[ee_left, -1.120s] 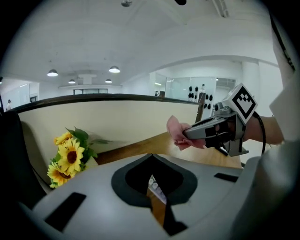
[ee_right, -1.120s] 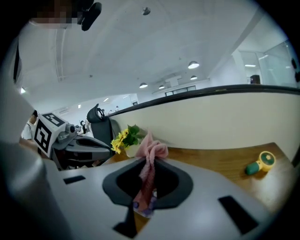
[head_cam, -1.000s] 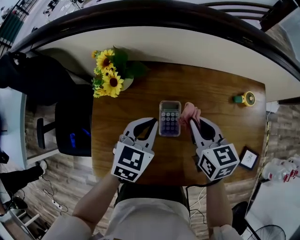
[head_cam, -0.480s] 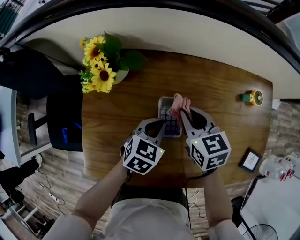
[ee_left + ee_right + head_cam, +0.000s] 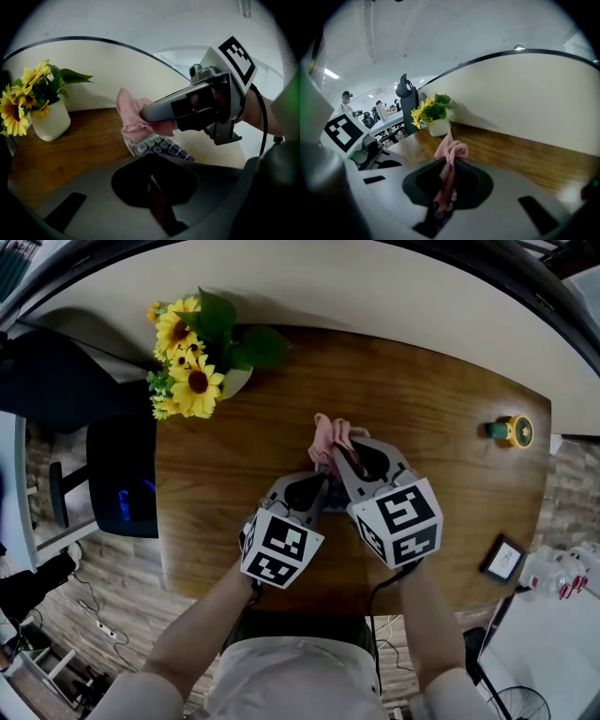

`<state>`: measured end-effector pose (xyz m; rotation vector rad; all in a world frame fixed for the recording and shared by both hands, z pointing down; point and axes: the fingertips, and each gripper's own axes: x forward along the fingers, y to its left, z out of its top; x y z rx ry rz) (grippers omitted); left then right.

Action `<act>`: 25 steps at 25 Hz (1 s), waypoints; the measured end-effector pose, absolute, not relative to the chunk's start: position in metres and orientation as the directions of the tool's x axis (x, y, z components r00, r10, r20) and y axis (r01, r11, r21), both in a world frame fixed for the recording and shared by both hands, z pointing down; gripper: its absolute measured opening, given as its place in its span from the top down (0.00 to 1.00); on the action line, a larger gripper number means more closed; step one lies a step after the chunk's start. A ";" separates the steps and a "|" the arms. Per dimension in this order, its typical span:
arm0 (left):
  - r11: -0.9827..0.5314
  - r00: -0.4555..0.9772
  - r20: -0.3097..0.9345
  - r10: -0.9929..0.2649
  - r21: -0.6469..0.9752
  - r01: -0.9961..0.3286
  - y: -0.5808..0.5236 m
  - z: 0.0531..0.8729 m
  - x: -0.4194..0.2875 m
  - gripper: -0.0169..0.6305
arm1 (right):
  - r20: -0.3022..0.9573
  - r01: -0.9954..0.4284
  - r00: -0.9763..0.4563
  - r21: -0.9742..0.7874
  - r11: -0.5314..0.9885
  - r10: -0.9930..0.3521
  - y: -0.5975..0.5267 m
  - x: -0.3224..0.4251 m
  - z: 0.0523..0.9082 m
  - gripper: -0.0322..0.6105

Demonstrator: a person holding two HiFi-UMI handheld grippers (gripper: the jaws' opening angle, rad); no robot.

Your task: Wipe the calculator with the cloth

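Wiping is in hand: the right tongs [image 5: 334, 461] pinch the pink cloth [image 5: 328, 433] on the calculator [image 5: 157, 146]. The left tongs [image 5: 318, 489], pressed together, sit at its near edge. Next, probably drag the cloth across the keys.

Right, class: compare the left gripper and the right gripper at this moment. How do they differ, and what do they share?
The right gripper is shut on the pink cloth; the left gripper has nothing between its jaws. The right gripper reaches over the calculator with the cloth, while the left gripper sits at its near edge. Both are shut and meet at the calculator.
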<state>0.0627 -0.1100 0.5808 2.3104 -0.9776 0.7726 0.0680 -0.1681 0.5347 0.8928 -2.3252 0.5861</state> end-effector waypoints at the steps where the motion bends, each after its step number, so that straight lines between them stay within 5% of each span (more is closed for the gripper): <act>1: -0.606 0.580 0.669 -0.466 0.236 -0.759 -0.110 0.581 0.063 0.97 | 0.654 -0.691 -0.619 -0.189 0.697 -0.436 -0.166 0.062 0.537 0.89; 11: -0.569 0.594 0.651 -0.472 0.290 -0.769 -0.111 0.581 0.061 0.97 | 0.731 -0.649 -0.587 -0.168 0.742 -0.348 -0.156 0.049 0.571 0.89; 15: -0.561 0.599 0.648 -0.470 0.304 -0.769 -0.112 0.581 0.060 0.97 | 0.754 -0.624 -0.526 -0.028 0.781 -0.394 -0.155 0.064 0.574 0.89; 25: -0.549 0.604 0.632 -0.485 0.318 -0.773 -0.112 0.582 0.060 0.97 | 0.813 -0.738 -0.351 0.065 0.671 -0.464 -0.171 0.163 0.586 0.90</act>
